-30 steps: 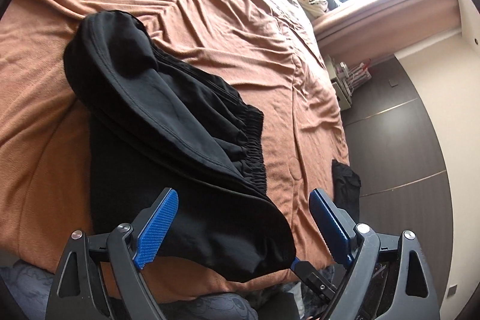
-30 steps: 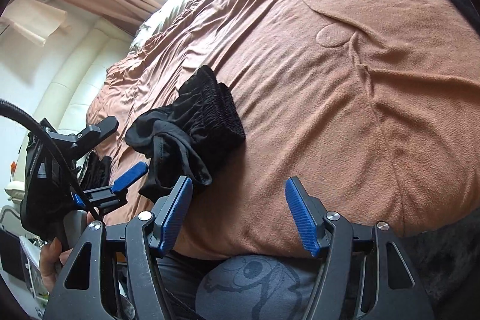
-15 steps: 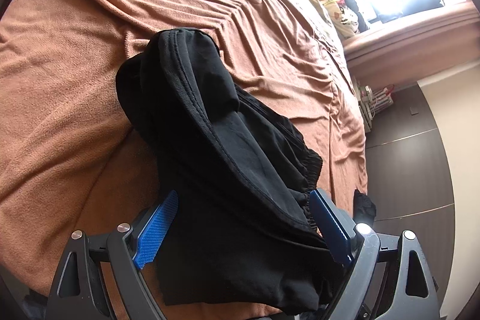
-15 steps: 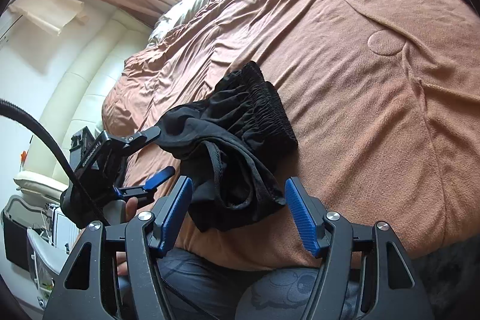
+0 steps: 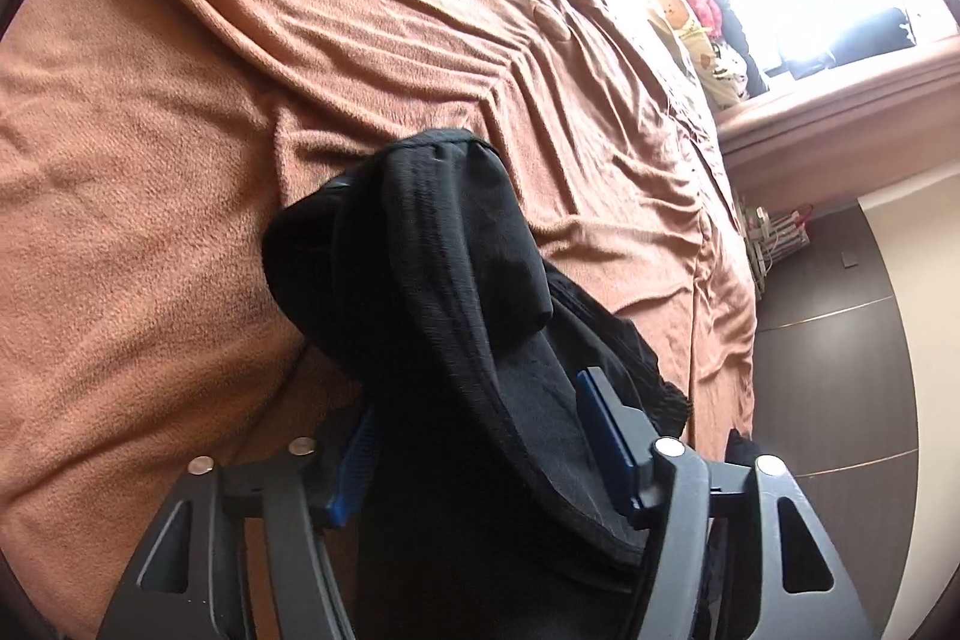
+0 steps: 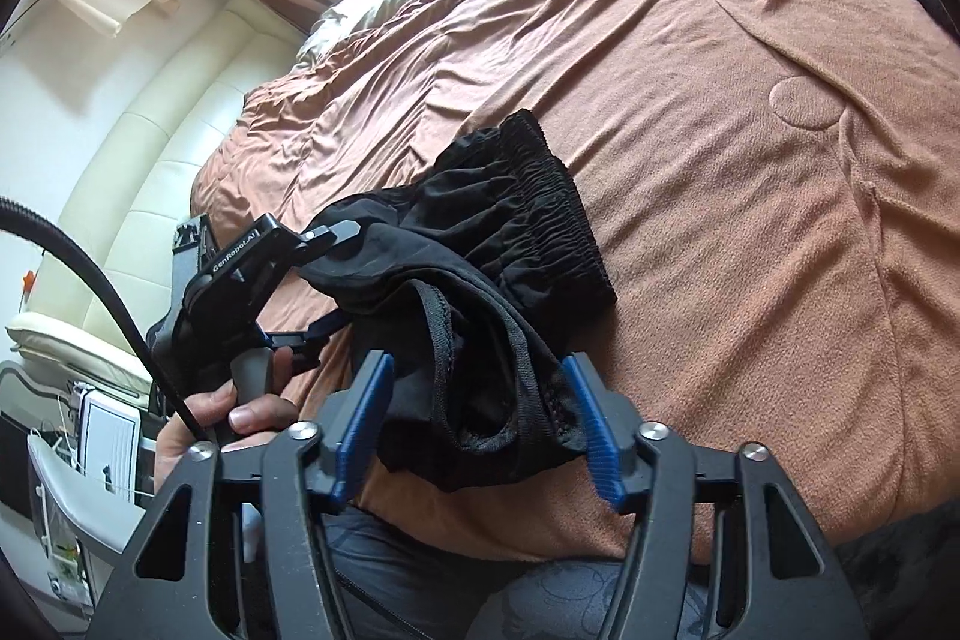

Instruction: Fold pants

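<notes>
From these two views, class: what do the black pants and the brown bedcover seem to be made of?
Black pants: thin, smooth woven synthetic, it seems, matte with a slight sheen; it drapes limply, and the waistband is gathered elastic.
Brown bedcover: soft fleece or brushed knit, probably; a fuzzy, nubbly nap, matte, with soft wrinkles.

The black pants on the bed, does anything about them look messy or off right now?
Yes. The black pants are bunched in a rumpled heap near the edge of the brown blanket, with the elastic waistband sticking out to one side, not lying flat in a neat fold.
</notes>
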Tool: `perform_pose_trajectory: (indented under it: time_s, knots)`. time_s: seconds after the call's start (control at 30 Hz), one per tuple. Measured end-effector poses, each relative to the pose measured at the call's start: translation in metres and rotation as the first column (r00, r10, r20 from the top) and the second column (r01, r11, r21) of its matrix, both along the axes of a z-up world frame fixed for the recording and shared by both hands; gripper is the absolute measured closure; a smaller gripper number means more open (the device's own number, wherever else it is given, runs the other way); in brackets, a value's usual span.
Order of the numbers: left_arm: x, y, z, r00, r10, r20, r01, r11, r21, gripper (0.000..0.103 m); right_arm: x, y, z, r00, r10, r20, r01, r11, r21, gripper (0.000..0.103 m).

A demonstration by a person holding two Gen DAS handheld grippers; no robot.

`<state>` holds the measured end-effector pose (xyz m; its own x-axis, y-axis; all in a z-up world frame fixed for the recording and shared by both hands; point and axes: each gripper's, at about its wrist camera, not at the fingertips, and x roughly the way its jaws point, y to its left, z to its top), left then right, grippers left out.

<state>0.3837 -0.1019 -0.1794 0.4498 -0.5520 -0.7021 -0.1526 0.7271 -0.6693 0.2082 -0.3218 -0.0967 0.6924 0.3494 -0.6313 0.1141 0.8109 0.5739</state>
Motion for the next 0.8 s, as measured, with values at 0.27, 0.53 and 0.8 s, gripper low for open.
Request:
perform_pose_trajectory:
  time_s: [0.27, 0.53, 0.8]
  knots:
    - [0.015, -0.007, 0.032, 0.997, -0.033, 0.069, 0.031, 0.999, 0.024, 0.095, -0.008, -0.006, -0.004, 1.000, -0.010, 0.014, 0.010, 1.000, -0.006, 0.097]
    - [0.032, -0.043, 0.068, 0.986, -0.099, 0.136, 0.097, 0.995, 0.026, 0.096, -0.022, -0.012, -0.006, 1.000, -0.003, 0.019, 0.003, 1.000, -0.006, 0.098]
    - [0.044, -0.086, 0.071, 0.973, -0.175, 0.149, 0.173, 0.985, 0.029, 0.096, -0.033, -0.015, -0.017, 1.000, -0.008, 0.005, 0.007, 1.000, 0.019, 0.099]
